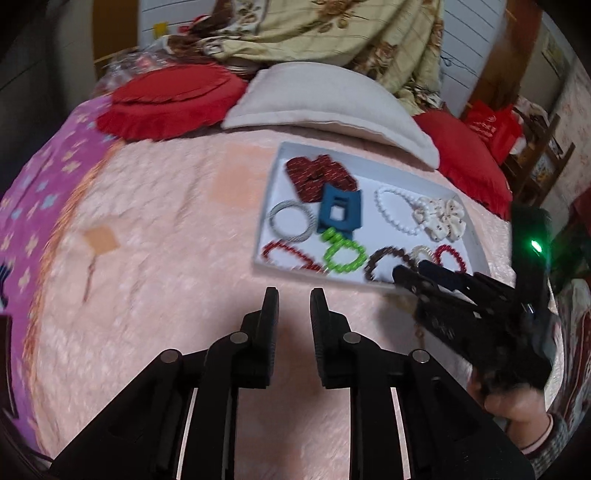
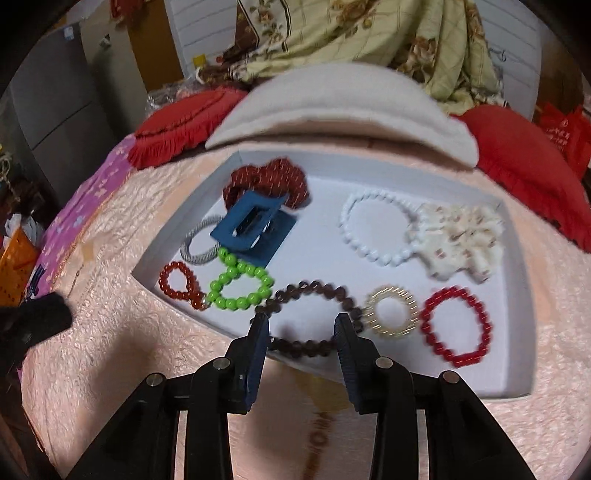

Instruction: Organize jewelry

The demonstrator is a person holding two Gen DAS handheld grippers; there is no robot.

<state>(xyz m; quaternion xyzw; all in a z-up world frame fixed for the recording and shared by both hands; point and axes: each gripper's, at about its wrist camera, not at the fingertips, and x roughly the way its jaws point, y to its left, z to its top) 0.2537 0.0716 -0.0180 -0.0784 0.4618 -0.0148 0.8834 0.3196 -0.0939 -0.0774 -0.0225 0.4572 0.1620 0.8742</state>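
A white tray [image 2: 517,302] on the pink bedspread holds jewelry: a brown bead bracelet [image 2: 314,291], a green bead bracelet [image 2: 240,284], a blue hair claw [image 2: 255,229], a white pearl bracelet [image 2: 376,232], a red bead bracelet [image 2: 456,325], a gold coil ring [image 2: 391,310], a dark red scrunchie [image 2: 269,181] and a cream scrunchie [image 2: 458,240]. My right gripper [image 2: 301,323] is open, its fingers at the tray's near edge on either side of the brown bracelet. My left gripper [image 1: 293,299] is open and empty over bare bedspread, left of the tray [image 1: 266,206]. The right gripper [image 1: 417,275] also shows in the left wrist view.
A white pillow [image 2: 332,107] and red cushions [image 2: 524,158] lie behind the tray. A purple blanket [image 1: 44,184] covers the bed's left side. A folded floral quilt [image 1: 332,33] is at the back. A beaded strand [image 2: 317,439] lies on the bedspread under my right gripper.
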